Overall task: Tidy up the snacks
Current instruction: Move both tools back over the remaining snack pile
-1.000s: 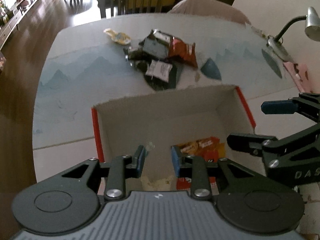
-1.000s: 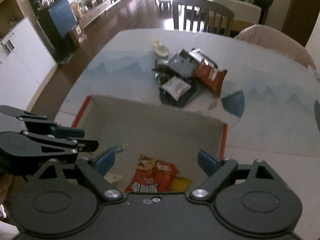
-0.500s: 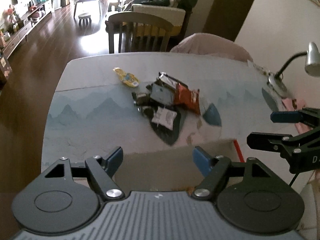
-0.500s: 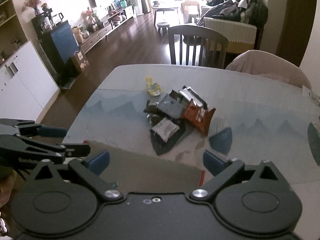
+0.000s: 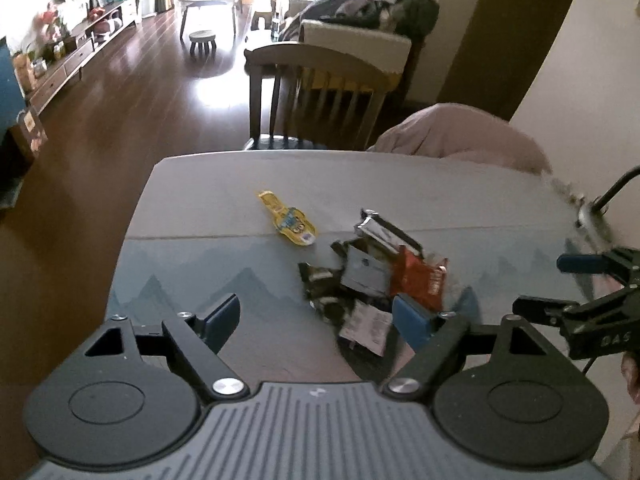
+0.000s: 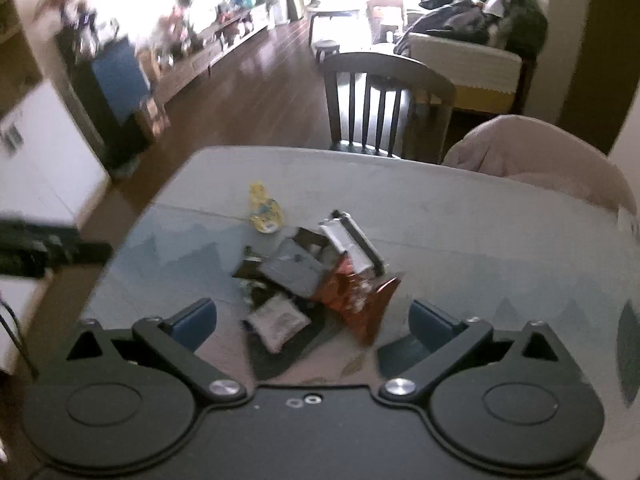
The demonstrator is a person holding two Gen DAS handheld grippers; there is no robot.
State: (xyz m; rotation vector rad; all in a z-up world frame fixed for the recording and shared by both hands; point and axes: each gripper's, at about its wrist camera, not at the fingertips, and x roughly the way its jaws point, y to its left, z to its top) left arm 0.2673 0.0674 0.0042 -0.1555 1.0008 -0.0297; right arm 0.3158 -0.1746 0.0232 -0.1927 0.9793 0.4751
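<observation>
A heap of snack packets point(image 5: 370, 276) lies mid-table: a red packet point(image 5: 420, 282), a grey one point(image 5: 364, 270), a silver one point(image 5: 380, 228), a white one point(image 5: 366, 326) and dark ones. A yellow packet point(image 5: 288, 220) lies apart, to the far left of the heap. My left gripper point(image 5: 318, 318) is open and empty, above the table short of the heap. My right gripper point(image 6: 312, 318) is open and empty, just before the heap point(image 6: 316, 276); it also shows at the right edge of the left wrist view point(image 5: 560, 284). The box is out of view.
A wooden chair point(image 5: 316, 92) and a pink-covered chair point(image 5: 460, 136) stand at the table's far edge. A desk lamp base point(image 5: 592, 216) sits at the table's right. The table point(image 5: 200, 208) bears a mountain-pattern mat. Wooden floor lies to the left.
Both grippers have risen and moved forward from over the box toward the heap, and the box has dropped out of view. My left gripper has opened wide.
</observation>
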